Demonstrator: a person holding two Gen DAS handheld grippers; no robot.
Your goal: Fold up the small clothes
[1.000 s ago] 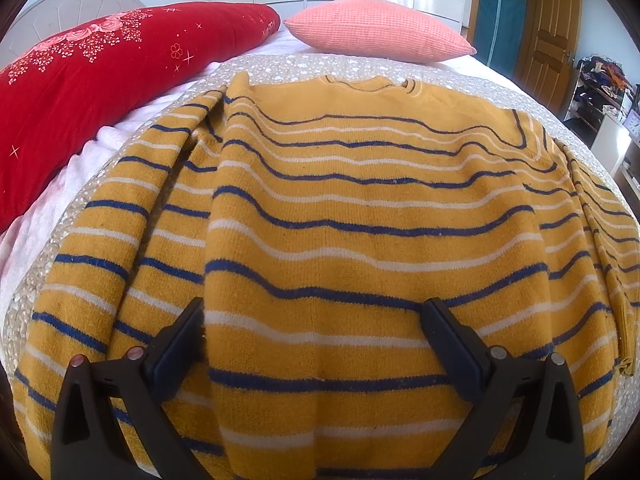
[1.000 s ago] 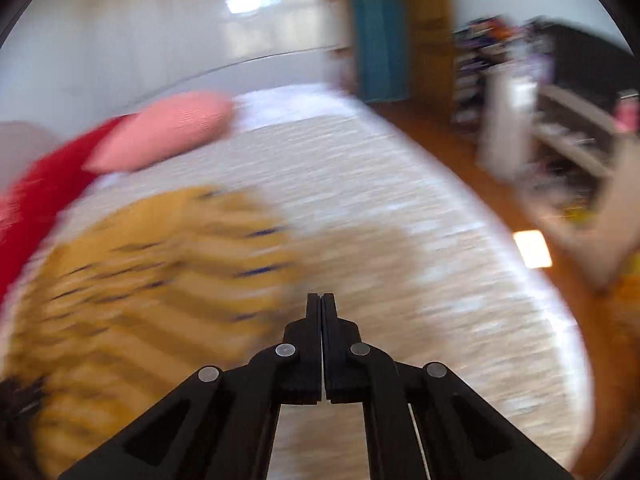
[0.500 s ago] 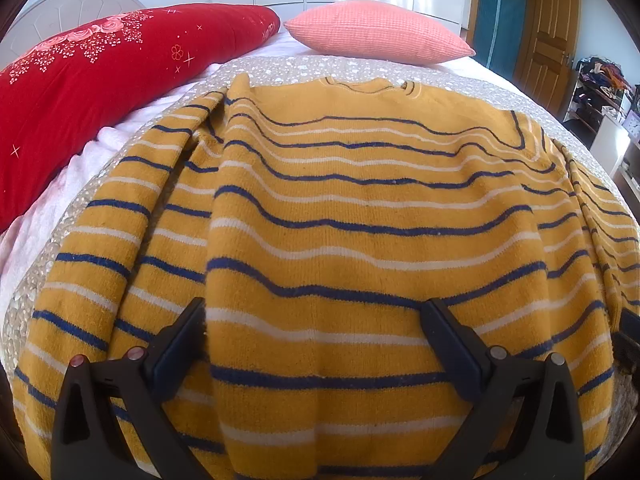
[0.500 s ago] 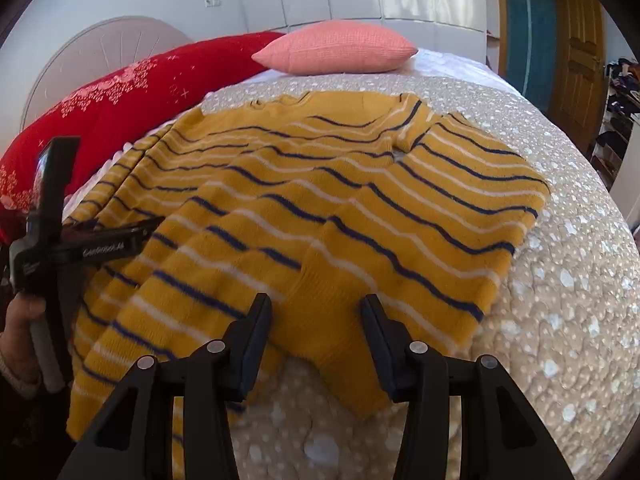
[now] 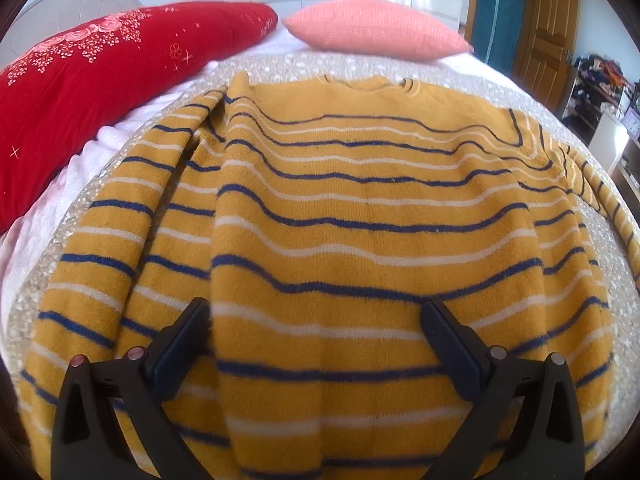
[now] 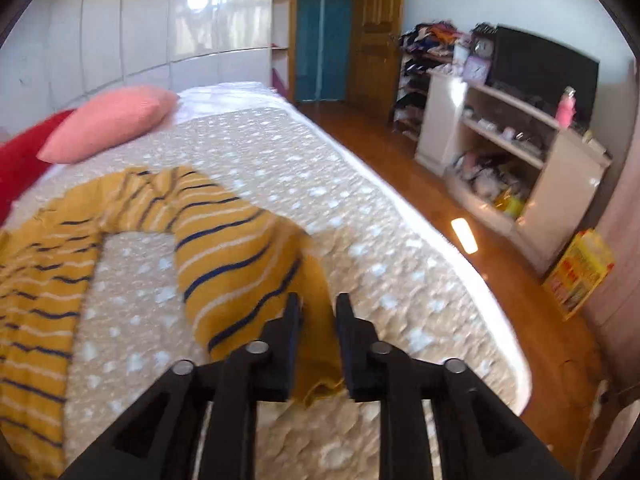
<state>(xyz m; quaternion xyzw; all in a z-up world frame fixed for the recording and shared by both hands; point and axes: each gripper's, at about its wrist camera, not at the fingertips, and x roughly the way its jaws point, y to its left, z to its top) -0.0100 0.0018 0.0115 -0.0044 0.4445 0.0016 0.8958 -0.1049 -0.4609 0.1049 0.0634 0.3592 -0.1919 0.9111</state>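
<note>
Yellow striped sweater (image 5: pixel 340 240) lies spread flat on the speckled bed cover (image 6: pixel 280 152), neck toward the pillows, hem nearest the left wrist camera. Left gripper (image 5: pixel 316 344) points steeply down over the lower part of the sweater body, jaws spread wide, both fingers (image 5: pixel 180 344) over the knit with nothing pinched between them; whether the tips touch the fabric cannot be told. Left sleeve lies folded alongside the body on that side. Right gripper (image 6: pixel 318 332) angles down at the right-hand side of the bed, near its edge, with the right sleeve (image 6: pixel 240 256) pulled out away from the body so bare cover shows between sleeve and torso. The sleeve's cuff end sits between the right fingers (image 6: pixel 288 344); the jaws are narrow and closing, with a gap still visible around the fabric, so pads are not clearly pressing yet. Right view is slightly blurred. Red pillow (image 5: pixel 100 92) and pink pillow (image 5: pixel 376 28) sit at the head of the bed, well apart from the sweater. White shelf unit (image 6: pixel 516 160) stands across the wooden floor (image 6: pixel 400 148).
</note>
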